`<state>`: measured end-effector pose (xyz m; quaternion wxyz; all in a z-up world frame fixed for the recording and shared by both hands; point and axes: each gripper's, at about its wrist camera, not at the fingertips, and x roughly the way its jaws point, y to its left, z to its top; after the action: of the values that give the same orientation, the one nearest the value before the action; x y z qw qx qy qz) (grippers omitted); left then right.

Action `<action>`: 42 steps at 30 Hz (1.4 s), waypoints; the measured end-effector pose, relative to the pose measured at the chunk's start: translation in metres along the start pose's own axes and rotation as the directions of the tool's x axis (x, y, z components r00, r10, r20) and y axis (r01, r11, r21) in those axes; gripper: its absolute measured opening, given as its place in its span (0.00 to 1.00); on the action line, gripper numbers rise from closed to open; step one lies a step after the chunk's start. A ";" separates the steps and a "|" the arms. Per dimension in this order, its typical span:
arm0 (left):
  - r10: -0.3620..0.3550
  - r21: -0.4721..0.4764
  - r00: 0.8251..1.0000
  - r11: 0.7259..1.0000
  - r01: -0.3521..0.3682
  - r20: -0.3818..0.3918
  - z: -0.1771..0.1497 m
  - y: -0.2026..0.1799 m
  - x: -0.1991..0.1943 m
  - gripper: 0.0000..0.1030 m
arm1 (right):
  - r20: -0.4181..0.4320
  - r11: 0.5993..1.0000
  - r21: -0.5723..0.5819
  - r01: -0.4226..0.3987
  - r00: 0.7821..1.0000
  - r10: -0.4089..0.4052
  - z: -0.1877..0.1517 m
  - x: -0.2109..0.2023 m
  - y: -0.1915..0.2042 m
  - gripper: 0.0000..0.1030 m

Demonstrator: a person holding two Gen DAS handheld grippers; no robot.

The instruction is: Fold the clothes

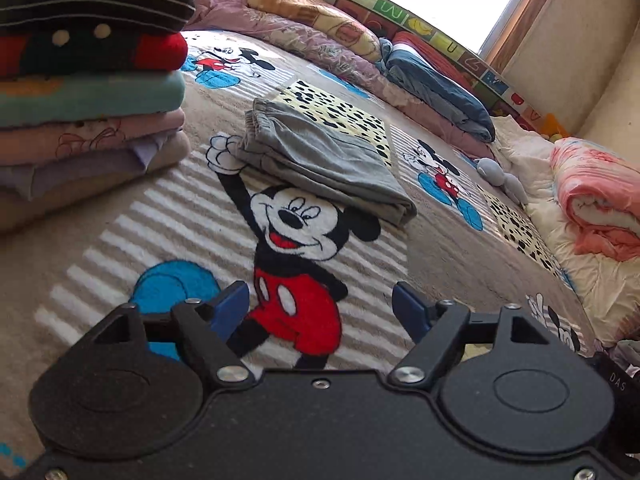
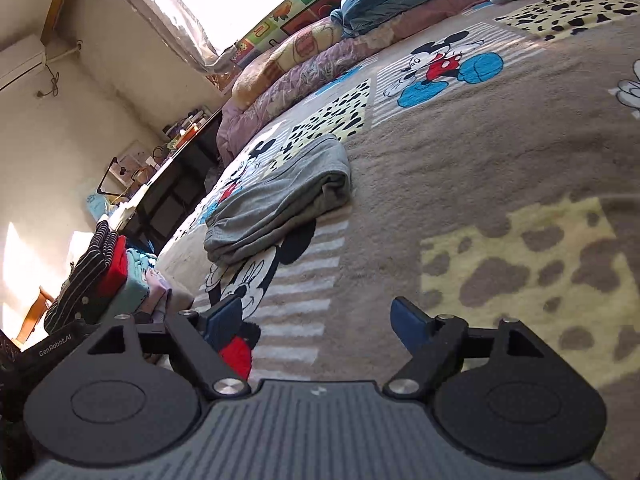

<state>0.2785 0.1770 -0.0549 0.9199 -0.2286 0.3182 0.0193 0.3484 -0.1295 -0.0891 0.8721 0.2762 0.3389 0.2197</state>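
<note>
- The left gripper (image 1: pixel 320 304) is sitting at the bottom of the left wrist view with its blue-padded jaws spread wide and nothing between them, hovering over the Mickey Mouse blanket (image 1: pixel 440 264).
- The right gripper (image 2: pixel 316 320) is sitting at the bottom of the right wrist view, jaws likewise standing wide apart and gripping nothing.
- The grey folded garment (image 1: pixel 320 160) is lying in the centre of the left wrist view, flat on the blanket, its elastic waistband pointing toward the upper left; its near edge is overlapping the printed Mickey's ear.
- In the right wrist view the same garment (image 2: pixel 280 200) is lying left of centre, well ahead of the fingertips and apart from both grippers.
- A stack of folded clothes (image 1: pixel 88 80) is filling the upper left of the left wrist view, with a striped dark piece on top, then red, teal and pink layers beneath; it is showing at the lower left of the right wrist view (image 2: pixel 112 280).
- Rolled quilts (image 1: pixel 304 36) are lining the blanket's far edge across the top of the frame.
</note>
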 end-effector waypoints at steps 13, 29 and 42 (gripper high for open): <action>0.050 0.241 0.986 0.966 -0.089 0.162 -0.057 -0.076 -0.190 1.00 | 0.066 0.990 -0.118 0.075 0.995 -0.068 -0.054 -0.190 0.068 1.00; 0.225 0.323 0.943 0.898 -0.298 0.243 -0.072 -0.114 -0.236 1.00 | 0.118 0.876 -0.408 0.257 0.966 -0.229 -0.065 -0.242 0.161 1.00; 0.224 0.333 0.943 0.894 -0.299 0.245 -0.076 -0.110 -0.245 1.00 | 0.148 0.862 -0.427 0.273 0.961 -0.232 -0.076 -0.243 0.175 1.00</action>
<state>0.0591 0.0731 0.0833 0.9623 -0.0055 0.2501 0.1069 0.0963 -0.1116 0.0880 0.9477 0.0332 0.2730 0.1620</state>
